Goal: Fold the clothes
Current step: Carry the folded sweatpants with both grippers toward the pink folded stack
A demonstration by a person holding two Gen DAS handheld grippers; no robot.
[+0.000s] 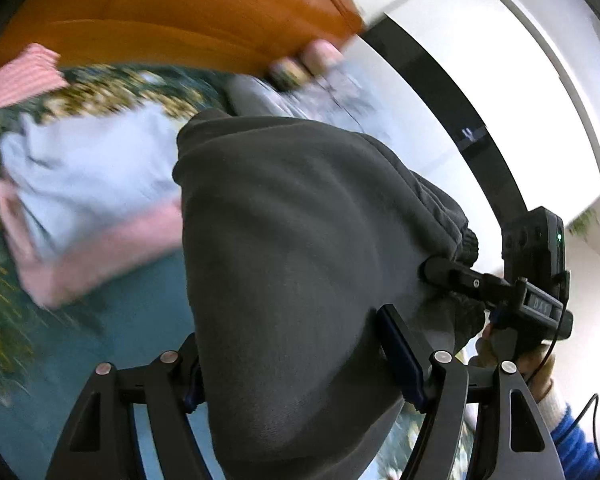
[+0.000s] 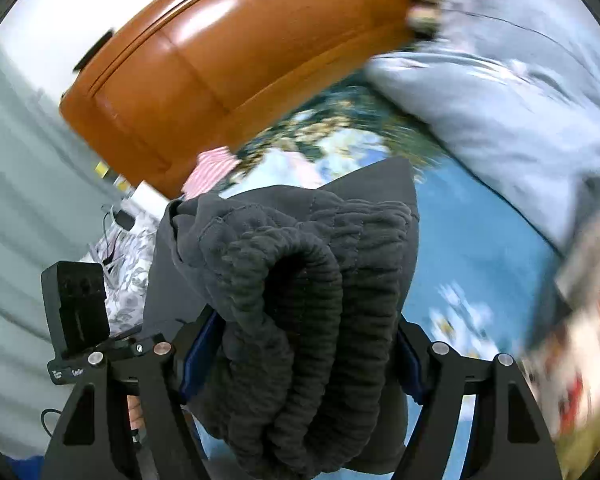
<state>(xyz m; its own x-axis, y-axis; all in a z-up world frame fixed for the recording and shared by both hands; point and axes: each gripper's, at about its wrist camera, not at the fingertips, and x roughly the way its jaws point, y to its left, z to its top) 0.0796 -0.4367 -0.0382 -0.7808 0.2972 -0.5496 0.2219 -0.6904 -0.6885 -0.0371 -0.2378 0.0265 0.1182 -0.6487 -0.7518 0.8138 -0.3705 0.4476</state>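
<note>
1. My left gripper clamps a dark grey garment between both jaws; the smooth cloth bulges from six o'clock to the centre of the left wrist view, lifted above the bed.
2. My right gripper bites the same grey garment at its ribbed, elastic band, bunched in thick rolls between the jaws at six o'clock in the right wrist view.
3. In the left view, my right gripper shows at four o'clock, pinching the garment's ribbed edge.
4. A floral teal bedspread lies beneath, at eight o'clock.
5. A folded pile of pale blue and pink clothes rests on it at nine o'clock, blurred.
6. A red-and-white striped cloth sits at ten o'clock, beside the orange wooden headboard at twelve.
7. A grey pillow lies at two o'clock in the right view.
</note>
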